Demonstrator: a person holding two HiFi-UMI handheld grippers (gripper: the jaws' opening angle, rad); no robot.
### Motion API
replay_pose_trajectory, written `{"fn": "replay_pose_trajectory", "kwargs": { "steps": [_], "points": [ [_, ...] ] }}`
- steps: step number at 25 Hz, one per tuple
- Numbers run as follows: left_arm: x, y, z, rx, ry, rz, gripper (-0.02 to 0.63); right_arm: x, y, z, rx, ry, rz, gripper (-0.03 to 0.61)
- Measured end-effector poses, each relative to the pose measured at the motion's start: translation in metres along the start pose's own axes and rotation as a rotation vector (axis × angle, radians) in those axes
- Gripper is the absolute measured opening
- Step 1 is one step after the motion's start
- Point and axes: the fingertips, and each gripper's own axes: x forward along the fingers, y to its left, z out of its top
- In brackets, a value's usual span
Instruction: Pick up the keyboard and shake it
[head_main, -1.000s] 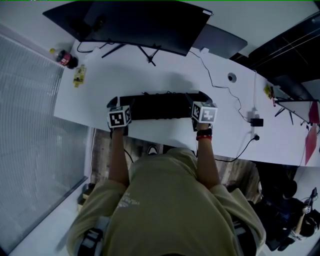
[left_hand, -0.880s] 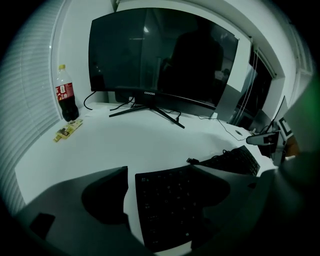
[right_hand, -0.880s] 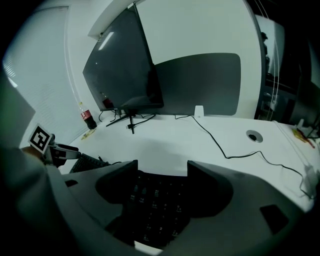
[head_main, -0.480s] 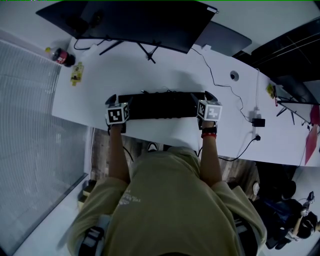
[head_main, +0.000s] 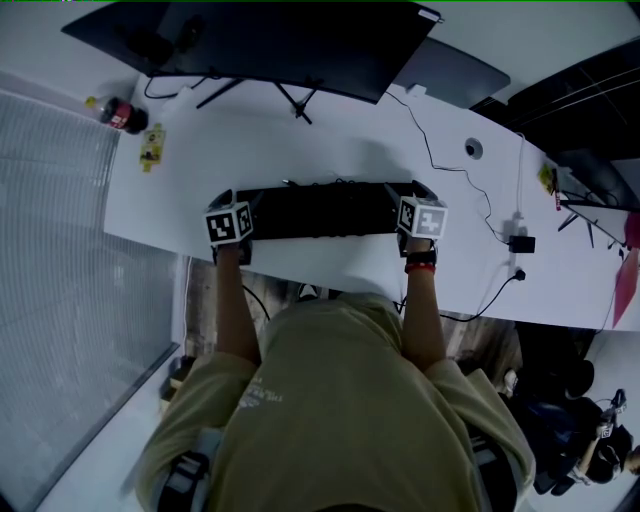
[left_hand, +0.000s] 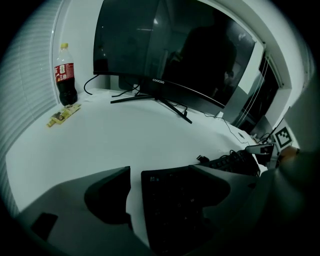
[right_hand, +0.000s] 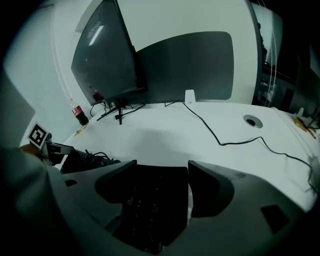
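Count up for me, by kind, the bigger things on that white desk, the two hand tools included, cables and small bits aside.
monitor: 1
keyboard: 1
bottle: 1
yellow packet: 1
grippers: 2, the left gripper and the right gripper
Total: 6
The dark panel behind the monitor is left out; I cannot tell what it is.

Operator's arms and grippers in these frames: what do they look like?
The left gripper and right gripper have broad dark grey jaws, each with a white cube of black square markers. The right jaws have just been opening, with the black keyboard end between them. The person wears an olive short-sleeved T-shirt, forearms bare, and a red-and-black band on the right wrist.
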Motion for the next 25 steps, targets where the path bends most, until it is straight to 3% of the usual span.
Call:
{"fn": "replay_pose_trajectory", "kwargs": {
  "steps": [3,6,25],
  "points": [
    [0.0002,-0.0026,0.0000,-0.014,-0.001,-0.027,0.366,0.0001,-0.0005,-0.0001,0.008,0.009,0.002,0.321],
    [0.0016,-0.0082,-0.0005,-0.026,-0.005,-0.057,0.313,0.0006,-0.0012,0.0001,0.007,0.013,0.000,0.321],
    [-0.0054,-0.0099,0.0015,0.006,0.016,-0.017,0.304,-0.0038,-0.0007,-0.0020,0.043,0.022,-0.047,0.318]
  ]
}}
